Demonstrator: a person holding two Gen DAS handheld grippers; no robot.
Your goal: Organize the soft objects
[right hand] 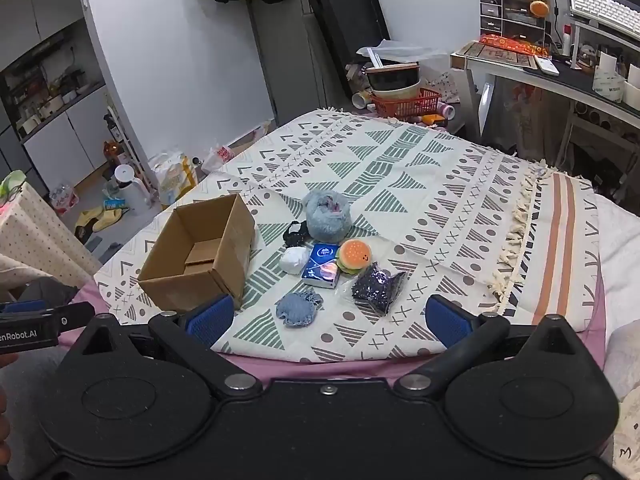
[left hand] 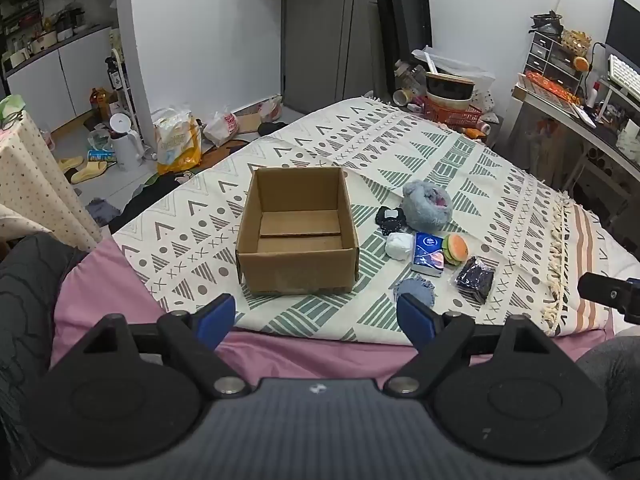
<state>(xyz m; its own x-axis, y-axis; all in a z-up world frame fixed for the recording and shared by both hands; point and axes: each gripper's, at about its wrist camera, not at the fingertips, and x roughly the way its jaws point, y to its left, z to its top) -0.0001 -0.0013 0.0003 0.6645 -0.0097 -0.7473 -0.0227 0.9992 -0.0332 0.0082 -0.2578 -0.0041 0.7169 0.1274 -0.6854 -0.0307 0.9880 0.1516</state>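
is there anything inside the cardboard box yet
No, the cardboard box shows only its bare bottom flaps, and the soft items such as the burger toy lie on the blanket beside it.

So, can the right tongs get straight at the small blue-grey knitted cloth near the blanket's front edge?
Probably yes. The right tongs stand open, and the small blue-grey knitted cloth lies flat just ahead between their tips, apart from the brown cardboard box and the dark sequinned packet. Nothing blocks the way.
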